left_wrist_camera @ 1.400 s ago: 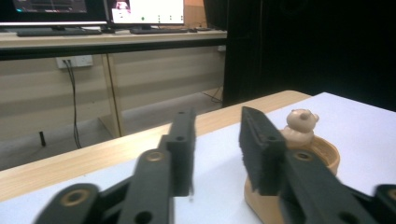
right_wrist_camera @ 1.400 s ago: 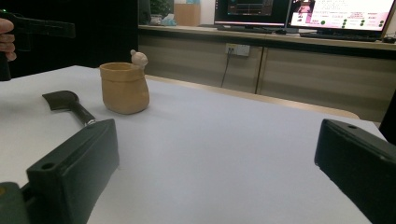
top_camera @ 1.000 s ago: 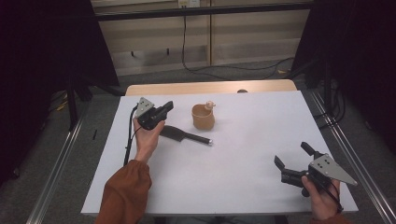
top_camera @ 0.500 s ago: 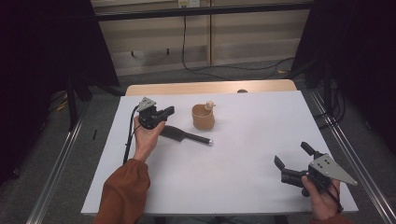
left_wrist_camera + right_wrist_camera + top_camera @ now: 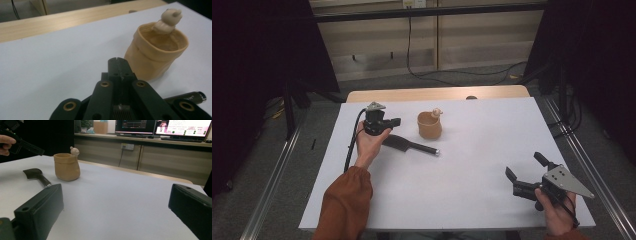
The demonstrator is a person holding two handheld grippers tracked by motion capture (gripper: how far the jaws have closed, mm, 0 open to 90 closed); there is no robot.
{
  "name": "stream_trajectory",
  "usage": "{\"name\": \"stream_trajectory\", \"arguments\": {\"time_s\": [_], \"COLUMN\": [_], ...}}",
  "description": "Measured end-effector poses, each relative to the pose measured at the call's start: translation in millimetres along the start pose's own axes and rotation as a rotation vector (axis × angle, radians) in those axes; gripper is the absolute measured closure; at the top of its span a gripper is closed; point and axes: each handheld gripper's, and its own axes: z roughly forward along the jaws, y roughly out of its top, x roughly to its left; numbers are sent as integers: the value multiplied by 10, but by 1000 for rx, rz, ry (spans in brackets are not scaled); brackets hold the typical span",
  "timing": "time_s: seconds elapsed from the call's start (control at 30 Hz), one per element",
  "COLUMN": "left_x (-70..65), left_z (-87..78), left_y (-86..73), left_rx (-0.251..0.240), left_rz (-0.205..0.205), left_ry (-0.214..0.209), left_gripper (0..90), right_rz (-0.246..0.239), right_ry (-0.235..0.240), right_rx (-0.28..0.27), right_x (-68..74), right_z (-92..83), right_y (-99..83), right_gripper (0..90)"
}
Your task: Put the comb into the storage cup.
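- Two grippers are in play, and the left gripper (image 5: 395, 121) hovers above the table (image 5: 472, 200) with its jaws clamped together on nothing, tips aimed at the tan cup (image 5: 429, 125).
- Just beneath it lies the dark spatula (image 5: 409, 144), flat on the white surface, near the cup but apart from it.
- Its long axis runs slantwise: broad blade toward the left hand (image 5: 369, 145), slim handle pointing toward the near right, metal tip last.
- Right gripper (image 5: 524, 174) rests near the front right corner, jaws spread wide, nothing between them.
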Motion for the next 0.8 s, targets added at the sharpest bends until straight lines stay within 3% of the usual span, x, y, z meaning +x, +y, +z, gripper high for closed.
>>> {"name": "stream_trajectory", "arguments": {"time_s": [0.27,0.33,0.5,0.63,0.67,0.7,0.8], "left_x": [66,77,96,119,117,119,112], "left_z": [118,173,272,336,359,372,403], "left_y": [79,85,72,36,22,17,14], "left_rx": [107,152,241,272,272,292,310], "left_rz": [15,27,50,43,21,40,40], "left_ry": [42,53,39,42,39,47,53], "left_gripper": [900,900,900,900,900,900,900], "right_rz": [-1,-1,0,-3,-2,-2,-2], "right_ry": [3,1,4,1,2,2,2], "right_rx": [1,2,1,4,4,4,5], "right_x": [1,1,0,1,1,2,2], "right_z": [0,0,0,1,1,1,4], "right_y": [-1,0,0,-1,-2,-2,-4], "right_gripper": [0,0,0,0,0,0,0]}}
